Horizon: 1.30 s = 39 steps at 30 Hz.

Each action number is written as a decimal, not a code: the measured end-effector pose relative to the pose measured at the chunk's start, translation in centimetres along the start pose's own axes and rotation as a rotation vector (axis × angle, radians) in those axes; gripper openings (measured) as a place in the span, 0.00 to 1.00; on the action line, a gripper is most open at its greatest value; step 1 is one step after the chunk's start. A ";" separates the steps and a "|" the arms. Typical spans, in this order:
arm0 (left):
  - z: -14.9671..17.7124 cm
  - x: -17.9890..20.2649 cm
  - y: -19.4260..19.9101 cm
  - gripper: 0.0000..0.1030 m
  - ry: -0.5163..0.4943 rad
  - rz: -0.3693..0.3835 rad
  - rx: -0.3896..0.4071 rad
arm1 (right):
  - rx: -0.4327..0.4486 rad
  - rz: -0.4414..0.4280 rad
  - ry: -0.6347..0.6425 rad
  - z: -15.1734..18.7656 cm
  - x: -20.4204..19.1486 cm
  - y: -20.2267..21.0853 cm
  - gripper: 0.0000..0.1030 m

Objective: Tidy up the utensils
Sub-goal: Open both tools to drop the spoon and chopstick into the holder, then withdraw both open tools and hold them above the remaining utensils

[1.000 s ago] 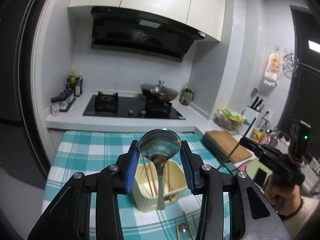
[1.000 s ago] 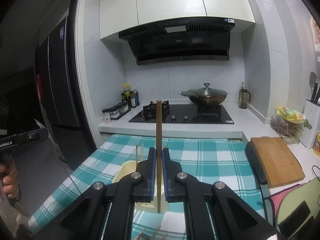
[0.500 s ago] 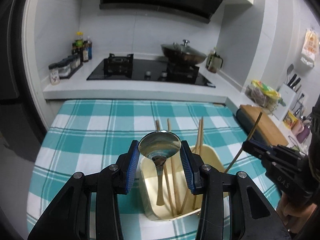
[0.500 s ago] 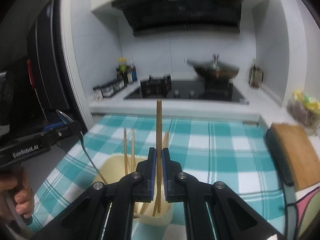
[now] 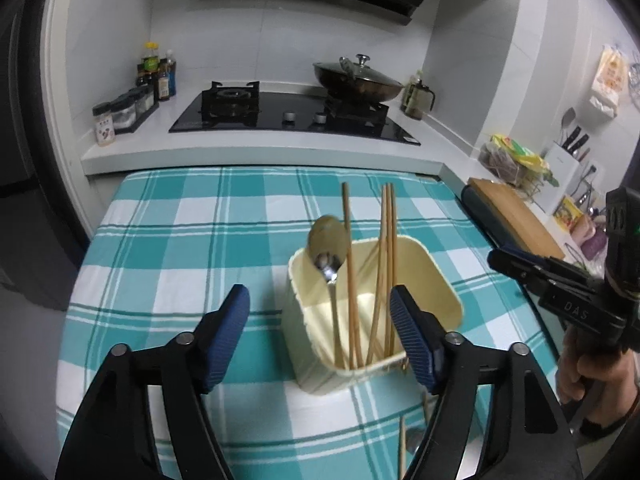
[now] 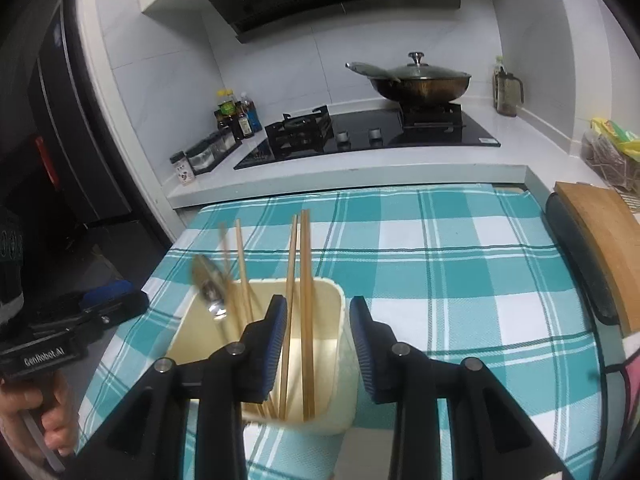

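Over a checked tablecloth [image 5: 168,248] in a home kitchen, the left gripper [image 5: 320,336] stands wide, its jaws having just opened to let the spoon [image 5: 328,248] drop handle-first into the cream utensil holder [image 5: 436,280] near the cloth's front edge, among upright chopsticks [image 5: 387,264]. The right gripper [image 6: 318,340] has just parted narrowly, its chopstick [image 6: 306,304] now loose in the same holder. Both tools would do best to lift straight up and clear, so no finger nudges the holder or catches a standing stick before reaching for the pieces remaining at the front edge [image 5: 402,452].
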<state>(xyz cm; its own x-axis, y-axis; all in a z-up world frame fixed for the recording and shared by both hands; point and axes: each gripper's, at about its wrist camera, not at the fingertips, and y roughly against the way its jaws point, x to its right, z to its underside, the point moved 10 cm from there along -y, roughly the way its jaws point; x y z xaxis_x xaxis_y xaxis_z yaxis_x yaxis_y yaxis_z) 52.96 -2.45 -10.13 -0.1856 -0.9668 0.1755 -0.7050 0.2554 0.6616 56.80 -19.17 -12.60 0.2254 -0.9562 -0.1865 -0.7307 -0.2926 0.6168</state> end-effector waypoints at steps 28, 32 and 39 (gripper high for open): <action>20.8 -3.9 -7.1 1.00 0.000 -0.217 -0.196 | -0.179 0.281 -0.019 24.8 10.5 4.6 0.53; 20.8 -3.9 -7.0 1.00 -0.003 -0.218 -0.196 | -0.181 0.291 -0.009 24.8 10.4 4.5 0.53; 20.8 -3.8 -7.0 1.00 -0.004 -0.218 -0.196 | -0.181 0.291 -0.008 24.8 10.4 4.6 0.53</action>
<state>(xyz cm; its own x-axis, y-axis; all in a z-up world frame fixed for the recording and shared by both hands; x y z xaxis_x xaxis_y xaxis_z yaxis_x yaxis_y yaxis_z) 44.34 -0.58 -30.63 -0.0466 -0.9989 0.0110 -0.5832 0.0361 0.8115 39.82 -30.53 -30.68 0.0184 -0.9998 0.0119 -0.6370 -0.0026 0.7708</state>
